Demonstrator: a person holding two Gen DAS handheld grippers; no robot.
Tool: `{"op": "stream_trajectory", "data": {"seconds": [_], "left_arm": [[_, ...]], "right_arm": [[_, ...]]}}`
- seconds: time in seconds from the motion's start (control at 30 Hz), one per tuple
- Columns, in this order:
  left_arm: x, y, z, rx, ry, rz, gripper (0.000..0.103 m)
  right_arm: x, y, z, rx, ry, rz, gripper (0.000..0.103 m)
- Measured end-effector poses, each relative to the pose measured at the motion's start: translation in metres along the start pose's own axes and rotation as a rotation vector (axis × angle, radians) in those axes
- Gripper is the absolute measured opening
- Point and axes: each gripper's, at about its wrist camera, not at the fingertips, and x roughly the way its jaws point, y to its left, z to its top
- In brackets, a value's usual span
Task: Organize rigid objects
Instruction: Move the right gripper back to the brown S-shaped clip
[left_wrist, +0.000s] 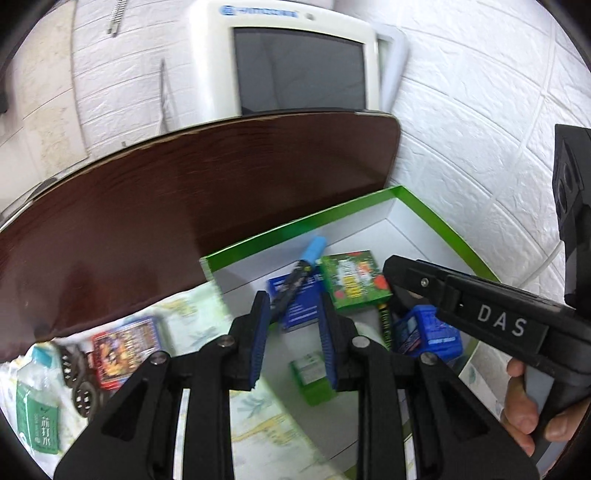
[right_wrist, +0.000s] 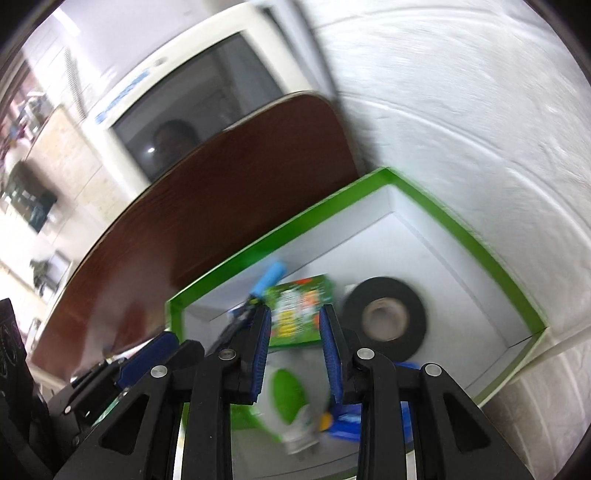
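A white box with a green rim (left_wrist: 295, 223) (right_wrist: 280, 227) stands on the table against the wall. In it lie a green card pack (left_wrist: 354, 278) (right_wrist: 295, 314), a blue booklet (left_wrist: 299, 308), a blue-capped pen (left_wrist: 314, 249) (right_wrist: 271, 275), a blue packet (left_wrist: 424, 332), a small green-white box (left_wrist: 310, 373) and a black tape roll (right_wrist: 386, 317). My left gripper (left_wrist: 293, 299) hovers over the box's near left side, open, nothing between its pads. My right gripper (right_wrist: 294, 310) (left_wrist: 391, 269) hangs over the box from the right, also open and empty.
On the patterned cloth (left_wrist: 192, 321) left of the box lie a red and blue card pack (left_wrist: 125, 350), a black chain-like piece (left_wrist: 77, 380) and a green tissue pack (left_wrist: 37, 421). A dark wooden board (left_wrist: 203, 192) and an old monitor (left_wrist: 295, 66) stand behind. A white wall (left_wrist: 480, 129) is on the right.
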Motion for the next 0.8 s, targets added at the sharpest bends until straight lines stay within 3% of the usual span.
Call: {"op": "stream_trajectory", "data": {"seconds": [0.3,0.53,0.8], "left_arm": [[-0.028,0.076,-0.039,-0.153,0.001,0.105,0.026],[-0.043,0.128,-0.082,-0.231,0.021,0.227,0.031],[-0.027,0.162,-0.116,-0.275,0.081,0.205,0.031]], "right_arm": [[0.010,0.067,-0.023,-0.133,0.065,0.074,0.030],[0.029,0.115,-0.047,-0.219,0.141,0.113,0.030],[0.050,0.157,-0.072,-0.284,0.208,0.135,0.030]]}}
